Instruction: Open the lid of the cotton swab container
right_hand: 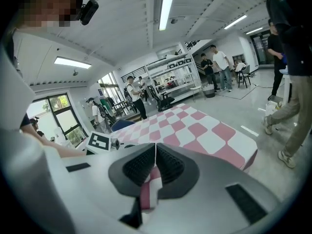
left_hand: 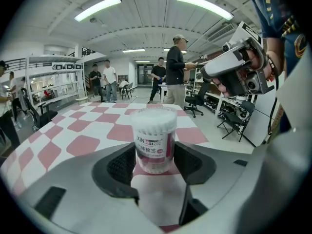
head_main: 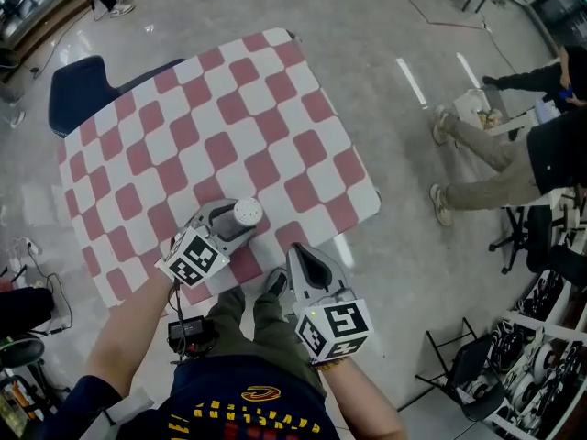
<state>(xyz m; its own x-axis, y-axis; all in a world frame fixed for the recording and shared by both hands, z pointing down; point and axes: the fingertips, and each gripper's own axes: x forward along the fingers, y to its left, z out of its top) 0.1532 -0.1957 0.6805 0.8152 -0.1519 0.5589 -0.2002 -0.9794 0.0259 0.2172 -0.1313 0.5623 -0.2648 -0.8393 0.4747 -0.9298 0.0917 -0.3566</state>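
White-capped cotton swab container [head_main: 247, 213] stands on the checked tabletop [head_main: 275, 108] between the left tool's [left_hand: 154, 155] released jaws; only that tool's view shows its printed label [left_hand: 154, 147]. Right tool [right_hand: 154, 152] is clenched shut on nothing.

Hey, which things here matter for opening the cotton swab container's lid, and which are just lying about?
For the job:
- clear round plastic, white-topped cotton swab container
- left tongs, open around it
- right tongs, shut and empty
- red-and-white chequered table under it

Just about:
- dark blue chair behind the table
- black office chairs
- bystanders
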